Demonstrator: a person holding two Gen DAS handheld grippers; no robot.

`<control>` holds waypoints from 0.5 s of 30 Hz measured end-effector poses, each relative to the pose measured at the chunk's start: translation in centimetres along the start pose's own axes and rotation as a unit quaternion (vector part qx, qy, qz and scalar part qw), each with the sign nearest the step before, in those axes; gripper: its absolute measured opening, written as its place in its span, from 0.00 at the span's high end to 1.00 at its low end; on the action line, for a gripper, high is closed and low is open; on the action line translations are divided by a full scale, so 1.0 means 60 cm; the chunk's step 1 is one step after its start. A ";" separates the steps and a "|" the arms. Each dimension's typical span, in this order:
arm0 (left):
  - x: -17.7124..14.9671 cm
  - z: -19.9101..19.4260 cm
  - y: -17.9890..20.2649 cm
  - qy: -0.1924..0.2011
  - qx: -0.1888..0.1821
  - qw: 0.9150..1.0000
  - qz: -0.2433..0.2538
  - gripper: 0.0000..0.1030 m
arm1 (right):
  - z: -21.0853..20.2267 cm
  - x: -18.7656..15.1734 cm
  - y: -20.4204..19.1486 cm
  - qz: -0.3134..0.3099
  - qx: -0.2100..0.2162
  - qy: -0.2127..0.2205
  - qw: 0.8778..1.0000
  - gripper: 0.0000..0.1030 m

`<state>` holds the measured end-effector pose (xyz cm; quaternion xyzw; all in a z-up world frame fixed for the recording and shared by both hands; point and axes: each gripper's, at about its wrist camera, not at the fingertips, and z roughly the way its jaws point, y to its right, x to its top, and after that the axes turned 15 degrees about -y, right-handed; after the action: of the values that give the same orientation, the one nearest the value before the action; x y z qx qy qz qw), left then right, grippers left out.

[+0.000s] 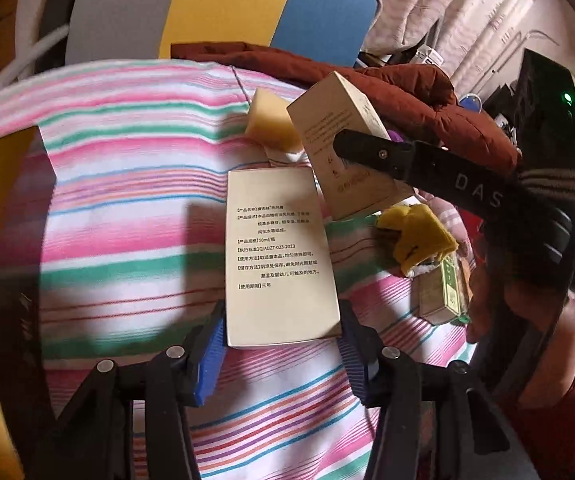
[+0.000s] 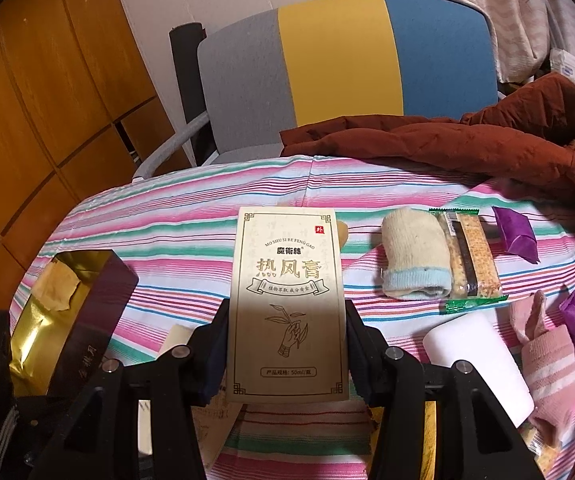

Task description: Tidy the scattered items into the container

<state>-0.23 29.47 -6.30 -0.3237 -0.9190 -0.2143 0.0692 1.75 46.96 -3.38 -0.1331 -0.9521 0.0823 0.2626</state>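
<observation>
My left gripper (image 1: 281, 344) is shut on a cream box (image 1: 279, 256) with printed text, held over the striped cloth (image 1: 127, 208). My right gripper (image 2: 285, 354) is shut on a second cream box (image 2: 287, 300) with a gold-printed front; this box (image 1: 339, 160) and the right gripper's finger (image 1: 407, 160) also show in the left wrist view. A dark box with gold lining (image 2: 71, 312) stands open at the left in the right wrist view. A rolled cream sock (image 2: 413, 256), a snack bar (image 2: 471, 260), purple wrappers (image 2: 515, 234) and a pink sock (image 2: 547, 360) lie on the cloth.
A yellow sponge (image 1: 271, 120), a yellow cloth (image 1: 415, 236) and a green packet (image 1: 447, 288) lie on the cloth. A rust-brown jacket (image 2: 467, 140) is heaped at the far edge. A white cylinder (image 2: 479, 364) lies by the right gripper. A grey-yellow-blue chair (image 2: 339, 60) stands behind.
</observation>
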 end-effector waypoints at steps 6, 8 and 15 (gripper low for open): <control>-0.014 -0.054 -0.007 0.039 -0.009 0.999 0.006 0.51 | -0.007 0.000 -0.002 0.003 0.018 0.013 1.000 0.50; -0.017 -0.072 -0.013 0.053 -0.012 0.999 0.006 0.51 | -0.010 0.001 -0.007 -0.001 0.018 0.018 1.000 0.50; -0.028 -0.150 -0.065 0.101 -0.026 0.994 -0.033 0.51 | -0.035 0.001 -0.064 -0.016 0.041 0.034 0.998 0.50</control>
<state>-1.47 21.88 -0.04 -0.2713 -0.9115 -0.2723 0.1462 2.03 43.52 -0.69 -0.1099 -0.9403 0.1129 0.3017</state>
